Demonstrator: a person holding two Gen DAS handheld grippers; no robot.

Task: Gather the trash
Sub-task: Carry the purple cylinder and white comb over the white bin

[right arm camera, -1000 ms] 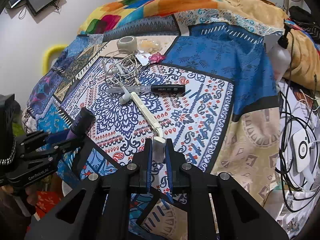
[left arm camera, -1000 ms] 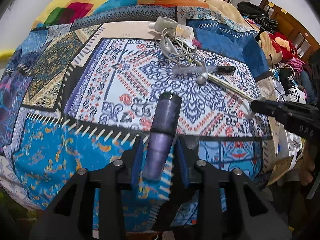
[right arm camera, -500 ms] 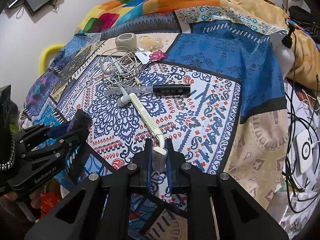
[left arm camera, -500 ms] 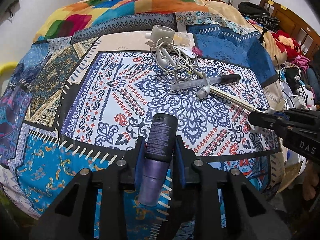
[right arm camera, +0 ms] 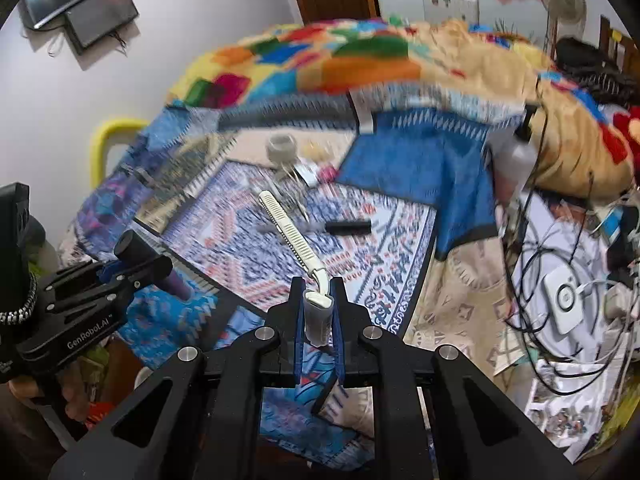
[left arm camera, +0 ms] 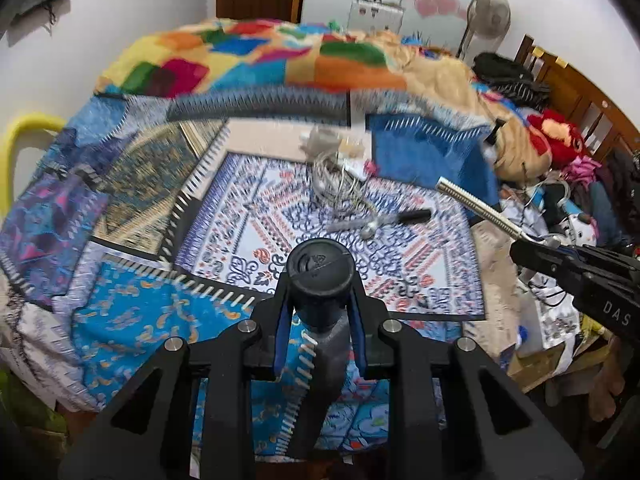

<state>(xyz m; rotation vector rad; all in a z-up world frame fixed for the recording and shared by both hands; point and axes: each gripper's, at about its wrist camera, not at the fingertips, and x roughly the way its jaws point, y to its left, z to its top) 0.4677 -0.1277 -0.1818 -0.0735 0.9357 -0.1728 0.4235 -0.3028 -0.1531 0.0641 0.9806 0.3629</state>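
My left gripper (left arm camera: 320, 304) is shut on a dark purple tube with a black cap (left arm camera: 320, 276), tilted so its cap faces the camera, above the bed's near edge. It also shows in the right wrist view (right arm camera: 138, 258). My right gripper (right arm camera: 318, 312) is shut on the handle of a white comb-like tool (right arm camera: 290, 234), lifted off the bed; the tool shows in the left wrist view (left arm camera: 476, 206). On the patterned bedspread (left arm camera: 248, 216) lie a black marker (right arm camera: 347, 227), tangled white earphone wires (left arm camera: 336, 184), a tape roll (right arm camera: 282, 148) and small wrappers (right arm camera: 310, 172).
A colourful blanket (left arm camera: 248, 60) is heaped at the bed's far side. Cables and chargers (right arm camera: 560, 296) clutter the right side. A yellow chair back (right arm camera: 106, 136) stands left of the bed. A fan (left arm camera: 486, 14) stands at the back.
Both grippers have lifted and pulled back from the bed. The tube has tipped up towards the camera. The comb-like tool has risen off the bedspread.
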